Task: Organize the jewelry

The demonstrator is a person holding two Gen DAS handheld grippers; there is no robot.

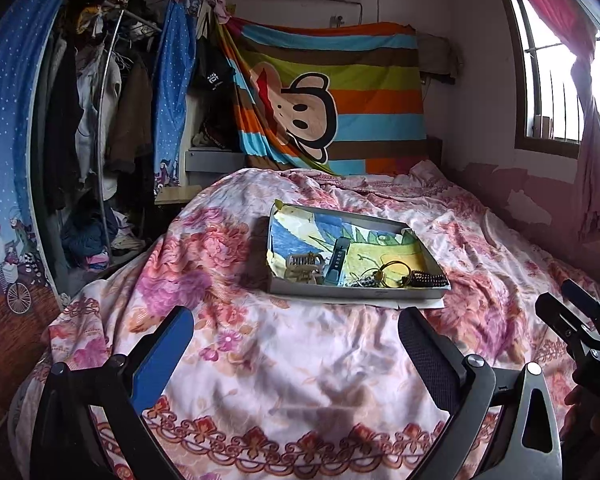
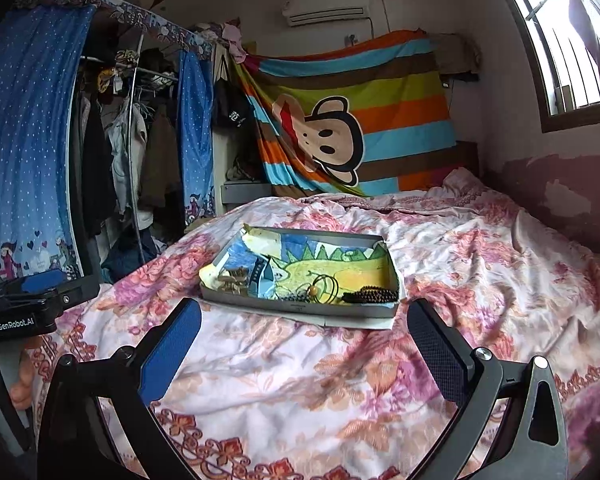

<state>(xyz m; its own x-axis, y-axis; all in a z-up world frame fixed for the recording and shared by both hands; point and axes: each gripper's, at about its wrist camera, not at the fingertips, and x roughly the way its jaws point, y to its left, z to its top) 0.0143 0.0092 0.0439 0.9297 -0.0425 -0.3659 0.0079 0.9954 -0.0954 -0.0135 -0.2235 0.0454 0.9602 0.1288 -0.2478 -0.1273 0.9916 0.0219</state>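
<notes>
- I am holding my left gripper (image 1: pixel 296 344) and right gripper (image 2: pixel 304 336) wide apart and empty above the quilt (image 1: pixel 284 360), short of the tray (image 2: pixel 300 309)
- The tray is sitting mid-bed; it is looking light and flimsy, so I would take its near wall
- The dark bead strand (image 2: pixel 370 294) is looking limp; pinch mid-length
- The gold rings (image 1: pixel 396 270) are looking slippery

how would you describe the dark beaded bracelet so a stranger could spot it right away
On the floral bedspread sits a shallow grey tray lined with a dinosaur drawing. The dark beaded bracelet lies in its near right corner, the only bumpy, near-black strand, right of the thin gold hoops.
</notes>
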